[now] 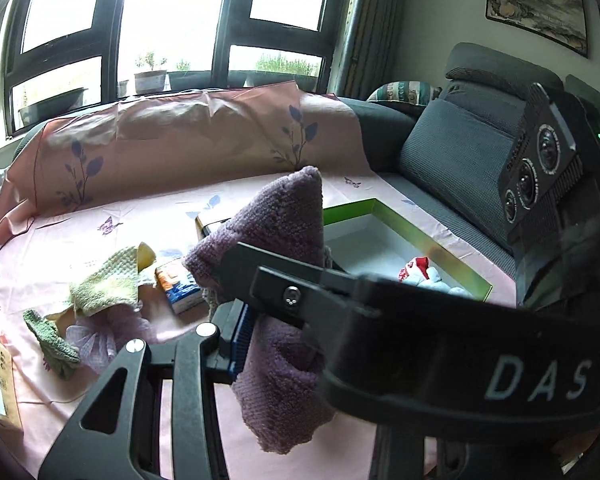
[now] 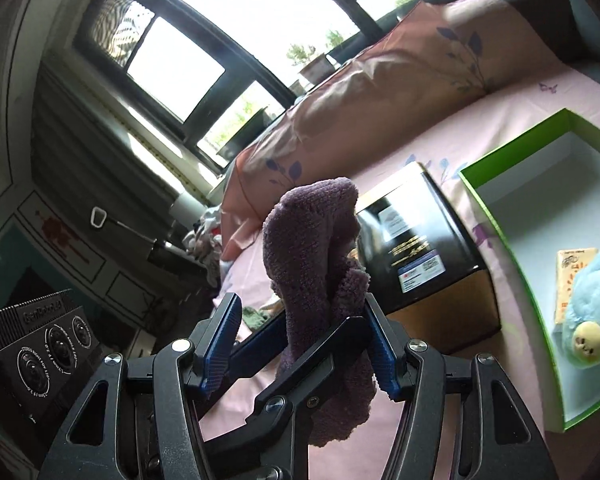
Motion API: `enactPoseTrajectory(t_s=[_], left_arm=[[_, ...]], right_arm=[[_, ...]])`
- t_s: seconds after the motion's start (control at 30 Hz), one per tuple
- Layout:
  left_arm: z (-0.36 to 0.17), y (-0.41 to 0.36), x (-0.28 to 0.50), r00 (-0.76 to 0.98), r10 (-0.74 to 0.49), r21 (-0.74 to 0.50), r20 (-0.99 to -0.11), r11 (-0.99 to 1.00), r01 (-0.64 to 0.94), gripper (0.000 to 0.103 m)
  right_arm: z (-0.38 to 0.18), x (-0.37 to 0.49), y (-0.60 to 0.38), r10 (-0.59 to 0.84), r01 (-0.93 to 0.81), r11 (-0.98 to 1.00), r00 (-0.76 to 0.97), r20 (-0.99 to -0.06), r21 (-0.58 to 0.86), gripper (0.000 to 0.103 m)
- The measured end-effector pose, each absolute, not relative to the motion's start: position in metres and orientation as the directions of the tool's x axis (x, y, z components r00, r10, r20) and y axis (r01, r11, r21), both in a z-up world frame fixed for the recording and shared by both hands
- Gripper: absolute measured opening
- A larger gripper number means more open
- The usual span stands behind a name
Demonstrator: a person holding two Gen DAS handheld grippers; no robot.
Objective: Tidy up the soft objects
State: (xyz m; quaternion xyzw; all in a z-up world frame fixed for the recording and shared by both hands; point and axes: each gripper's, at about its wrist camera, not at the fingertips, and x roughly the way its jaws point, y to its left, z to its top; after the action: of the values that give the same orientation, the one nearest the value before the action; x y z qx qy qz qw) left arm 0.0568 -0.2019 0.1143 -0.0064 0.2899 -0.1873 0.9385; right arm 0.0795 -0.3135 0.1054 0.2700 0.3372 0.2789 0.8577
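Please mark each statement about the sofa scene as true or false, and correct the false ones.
1. The purple towel is lifted off the pink sheet. True.
2. The green box is empty. False: a blue plush toy lies inside it.
3. A black box sits on the sheet next to the green box. True.
4. The pale yellow cloth lies inside the green box. False: it lies on the pink sheet, outside the box, on the far side of the towel from it.
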Motion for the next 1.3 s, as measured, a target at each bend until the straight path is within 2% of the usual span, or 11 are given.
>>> enactPoseTrajectory(t_s=[0.13,0.43,0.53,0.6,0.73,0.83,0.87,0.93,1.0,1.13,1.3], left_arm=[[0.119,-0.241,0.065,0.751,-0.388,-0.07,-0.534,0.906,0.417,0.036],[0.122,-0.314,0.077,0.688,-0.5,-0.002,-0.527,0.81,0.587,0.036],[0.118,-0.332,0.086,0.651,-0.558,-0.02,-0.515,0.767,0.641,0.037],[0.115,-0.343,0.092,0.634,-0.578,-0.042,-0.513,0.755,0.654,0.041],[0.105,-0.355,0.104,0.613,-0.566,-0.079,-0.552,0.767,0.637,0.044],[0.098,-0.352,0.107,0.584,-0.596,-0.153,-0.55,0.76,0.632,0.054],[0.097,-0.351,0.107,0.575,-0.605,-0.177,-0.551,0.758,0.628,0.061],[0.096,-0.349,0.105,0.561,-0.62,-0.202,-0.549,0.749,0.631,0.069],[0.099,-0.346,0.101,0.573,-0.612,-0.187,-0.545,0.755,0.628,0.076],[0.108,-0.331,0.093,0.628,-0.576,-0.146,-0.523,0.787,0.6,0.08],[0.112,-0.29,0.087,0.679,-0.534,-0.17,-0.504,0.832,0.529,0.099]], right_arm=[[0.103,0.076,-0.358,0.635,-0.26,0.664,0.692,-0.344,0.701,0.063],[0.098,0.068,-0.43,0.507,-0.16,0.63,0.826,-0.247,0.76,0.063],[0.095,0.062,-0.448,0.443,-0.115,0.629,0.866,-0.233,0.769,0.063],[0.091,0.058,-0.459,0.41,-0.096,0.618,0.886,-0.215,0.781,0.063],[0.079,0.061,-0.477,0.37,-0.042,0.599,0.9,-0.23,0.8,0.063],[0.077,0.058,-0.486,0.313,0.019,0.615,0.912,-0.267,0.788,0.063],[0.078,0.057,-0.486,0.301,0.024,0.623,0.915,-0.268,0.782,0.063],[0.08,0.057,-0.486,0.299,0.019,0.628,0.917,-0.264,0.778,0.063],[0.081,0.055,-0.486,0.303,0.012,0.627,0.917,-0.258,0.779,0.063],[0.083,0.056,-0.483,0.293,0.02,0.642,0.917,-0.27,0.766,0.063],[0.085,0.06,-0.474,0.285,0.041,0.671,0.908,-0.308,0.74,0.067]])
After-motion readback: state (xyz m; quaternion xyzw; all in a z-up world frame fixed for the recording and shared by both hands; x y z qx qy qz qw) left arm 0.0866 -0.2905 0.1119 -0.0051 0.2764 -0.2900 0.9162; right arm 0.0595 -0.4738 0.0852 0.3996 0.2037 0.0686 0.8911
